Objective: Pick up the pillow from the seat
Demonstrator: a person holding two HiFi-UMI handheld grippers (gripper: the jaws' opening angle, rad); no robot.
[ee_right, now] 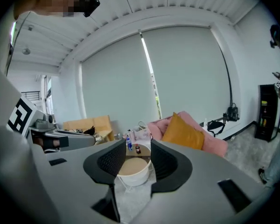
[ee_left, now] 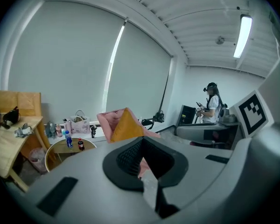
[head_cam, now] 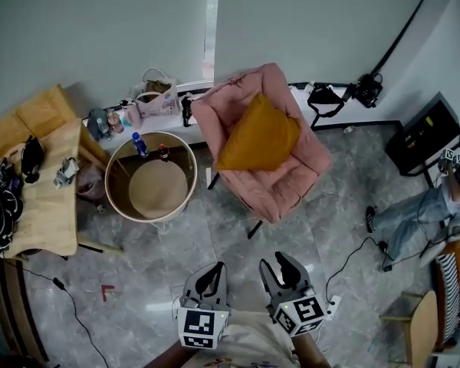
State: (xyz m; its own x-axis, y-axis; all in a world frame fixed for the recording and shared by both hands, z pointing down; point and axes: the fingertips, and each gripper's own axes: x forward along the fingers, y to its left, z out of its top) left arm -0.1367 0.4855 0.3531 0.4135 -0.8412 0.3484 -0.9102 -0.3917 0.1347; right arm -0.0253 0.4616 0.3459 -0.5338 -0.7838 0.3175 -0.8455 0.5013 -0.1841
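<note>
where one pillow point(head_cam: 259, 135) sits, one pink armchair point(head_cam: 291, 184)

Left tongs point(head_cam: 212, 271) closed, right tongs point(head_cam: 278, 266) slightly apart.

Mustard-yellow pillow point(head_cam: 258, 134) leans tilted against the pink seat's point(head_cam: 291, 182) backrest.

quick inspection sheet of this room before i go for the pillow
surface: grey tiled floor
job's things: orange pillow propped on pink chair, untouched
clutter: bottles on round table; dark gear on wooden desk
grippers: left gripper shut, empty; right gripper jaws apart, empty; both short of the chair
cables: black cable on floor at left; another at right
surroundings: blinds down; a person's legs at right edge
</note>
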